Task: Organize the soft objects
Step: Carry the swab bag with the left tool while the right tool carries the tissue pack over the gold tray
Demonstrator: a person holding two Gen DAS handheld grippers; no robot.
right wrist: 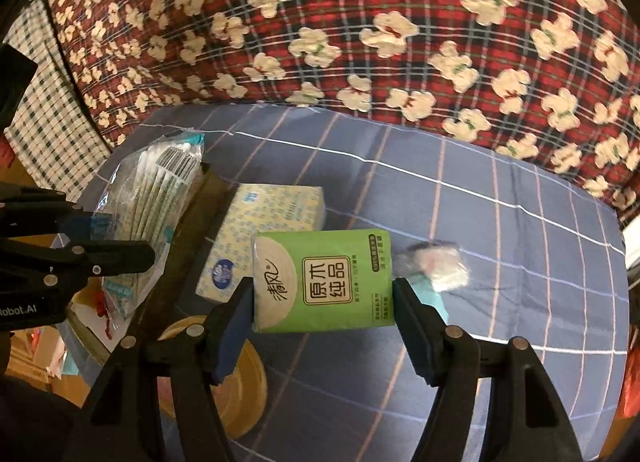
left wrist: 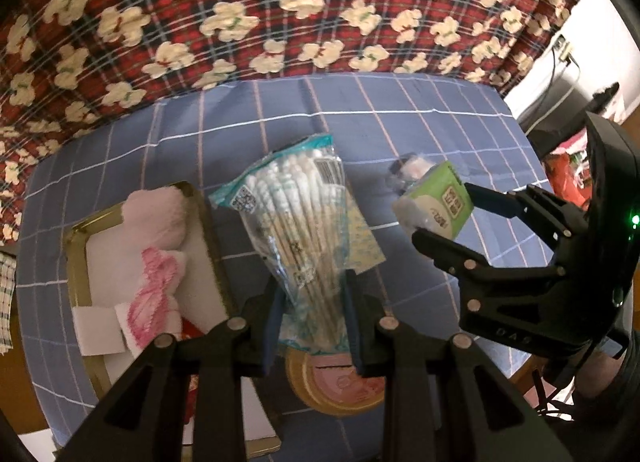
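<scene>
While both hands are loaded, you stand mid-task:
Left claw (left wrist: 310,312): pinching the cotton swab bag (left wrist: 294,218), near the gold tin (left wrist: 202,222).
Right claw (right wrist: 323,312): clamping the green tissue pack (right wrist: 322,282).
Left to sort: blue tissue pack (right wrist: 266,226), small wrapped item (right wrist: 436,264) on the bench (right wrist: 500,282).

- Clear bag of cotton swabs (left wrist: 298,222), long, lifted off the bench, its lower end pinched.
- Green tissue pack (right wrist: 322,282), lifted, label facing up, at 3 o'clock from the swabs.
- Blue-dotted tissue pack (right wrist: 264,234) lying flat on the bench.
</scene>
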